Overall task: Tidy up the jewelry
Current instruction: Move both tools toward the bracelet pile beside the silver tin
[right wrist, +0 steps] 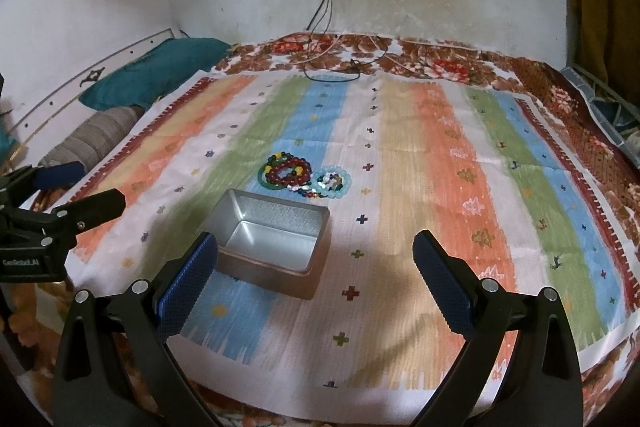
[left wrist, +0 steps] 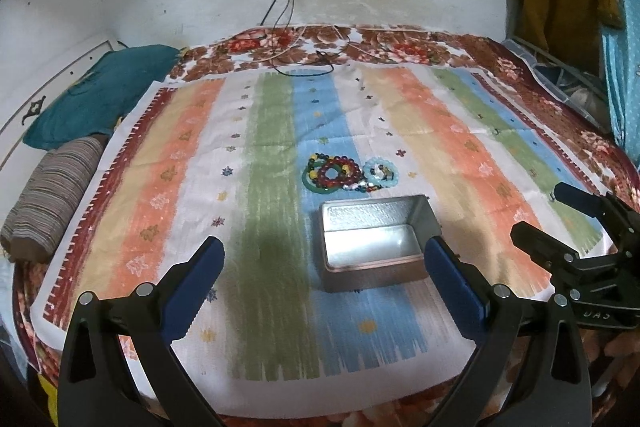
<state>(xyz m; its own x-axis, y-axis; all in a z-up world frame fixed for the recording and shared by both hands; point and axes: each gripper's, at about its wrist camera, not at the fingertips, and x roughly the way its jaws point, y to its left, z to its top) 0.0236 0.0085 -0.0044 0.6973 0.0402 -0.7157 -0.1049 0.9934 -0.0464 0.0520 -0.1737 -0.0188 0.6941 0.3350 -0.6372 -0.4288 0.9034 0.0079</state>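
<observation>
Left claw [left wrist: 324,267] is spread wide, nothing in it. Just ahead, the tin box [left wrist: 370,241] sits open on the striped cloth [left wrist: 240,147] over the bed, with the bracelets [left wrist: 350,173] piled right behind it. Right claw [right wrist: 316,261] gapes wide too, holding nothing.

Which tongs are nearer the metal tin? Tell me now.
Left, though only slightly. The left tongs hang open just in front of the metal tin, one finger beside its right wall. The right tongs are open too, centred past the tin's right side.
</observation>
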